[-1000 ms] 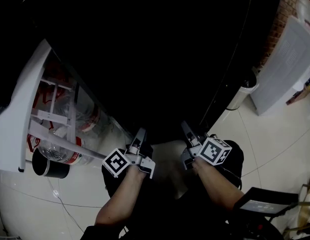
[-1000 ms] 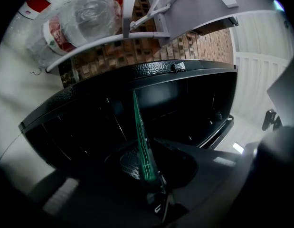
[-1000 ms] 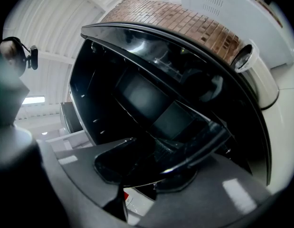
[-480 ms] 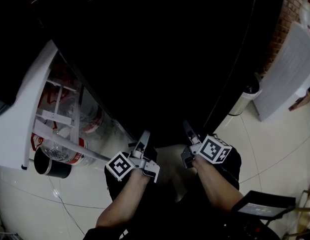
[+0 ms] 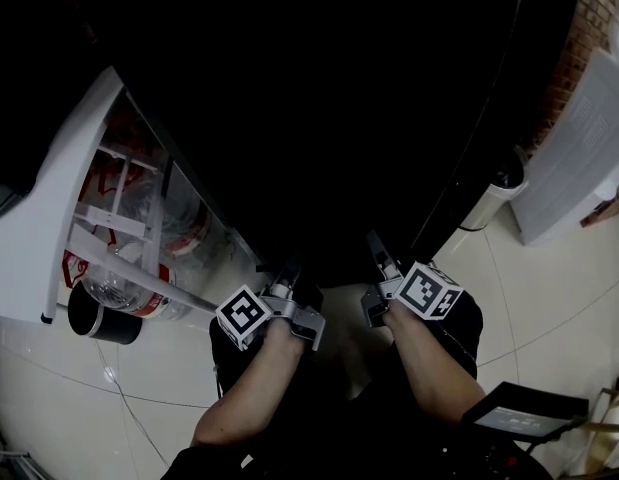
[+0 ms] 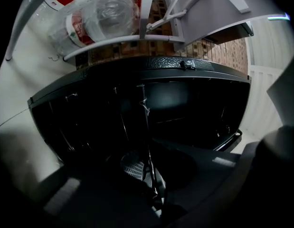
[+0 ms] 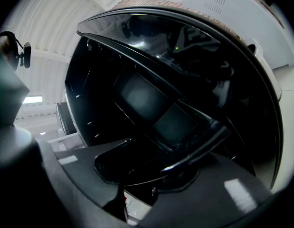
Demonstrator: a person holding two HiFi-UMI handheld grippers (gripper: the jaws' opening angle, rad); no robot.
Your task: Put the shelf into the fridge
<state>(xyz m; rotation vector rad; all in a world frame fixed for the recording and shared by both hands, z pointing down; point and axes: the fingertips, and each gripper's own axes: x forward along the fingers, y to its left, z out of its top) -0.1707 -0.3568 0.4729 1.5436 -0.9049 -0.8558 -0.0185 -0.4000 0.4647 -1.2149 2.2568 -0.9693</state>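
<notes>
Both the left gripper point(image 5: 287, 276) and right gripper point(image 5: 379, 258) clamp the dark shelf point(image 6: 148, 141), which runs lengthwise straight ahead into the fridge point(image 5: 339, 118).

no legible text, red bottle labels point(image 6: 76, 23) too blurred to read

Pale glossy tile floor point(image 5: 559, 298); brick wall point(image 5: 577, 38) top rt.

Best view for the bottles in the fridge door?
Left gripper view: the bottles sit large and lit behind the door rail. Head view shows them smaller, far left. Right gripper view catches only a scrap at its top edge.
</notes>
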